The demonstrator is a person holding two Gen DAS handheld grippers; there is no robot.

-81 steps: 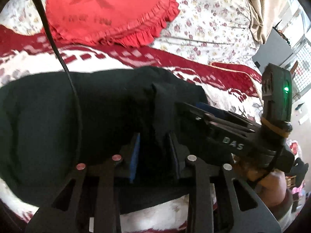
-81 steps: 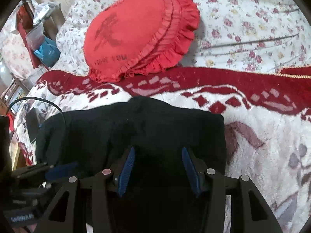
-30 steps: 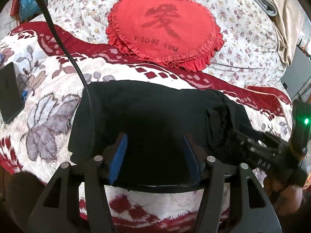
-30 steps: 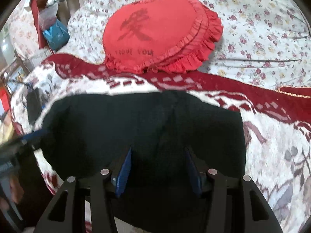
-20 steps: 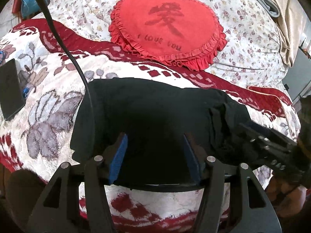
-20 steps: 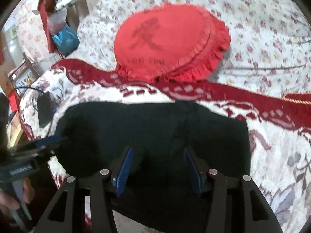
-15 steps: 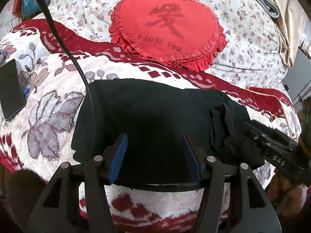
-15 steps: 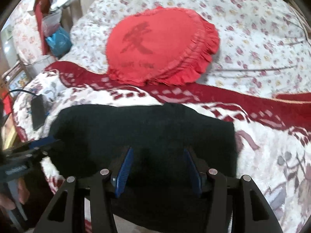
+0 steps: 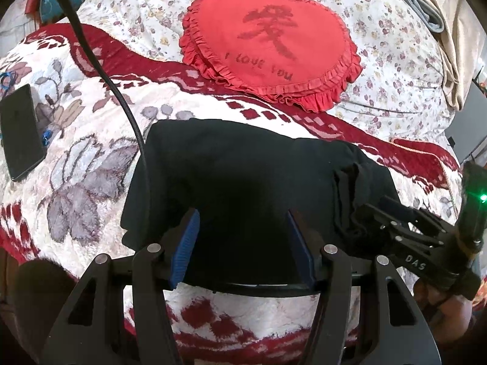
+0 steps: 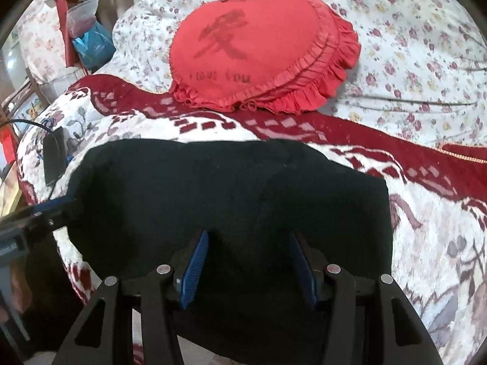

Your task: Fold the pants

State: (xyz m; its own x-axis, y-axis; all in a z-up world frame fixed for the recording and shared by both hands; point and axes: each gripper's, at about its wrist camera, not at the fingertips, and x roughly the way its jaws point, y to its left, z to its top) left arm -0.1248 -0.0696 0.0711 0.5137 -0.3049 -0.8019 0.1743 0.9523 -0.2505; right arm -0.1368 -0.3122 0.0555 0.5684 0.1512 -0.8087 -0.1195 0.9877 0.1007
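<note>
Black pants [image 9: 243, 176] folded into compact wide rectangle, lying on red-and-white floral blanket [image 9: 76, 158], near edge of bed, just in front of red heart cushion [image 9: 268, 42]. Compared with 2.7 s back: then both grippers down in the fabric, cloth filling lower part of each view; now pulled back and up, whole bundle visible, edges all on blanket. Left gripper [image 9: 242, 243] wide apart, blue pads clear of cloth, nothing held. Right gripper [image 10: 248, 264] likewise spread wide, empty, hovering above near edge of pants. In left view, right gripper [image 9: 392, 213] tips close to bunched right end of pants, contact unclear. Right end lumpy, layers showing, not flush; left end smoother. Over last second little change in bundle shape, only cameras shifting. Likely meaning: last fold laid and released, task near done or done; possibly one tidy-up of messy right end left. Phone [image 9: 18, 133] lying far left on blanket, well apart. Black cable [image 9: 121, 97] crossing left view over left end of the pants.
</note>
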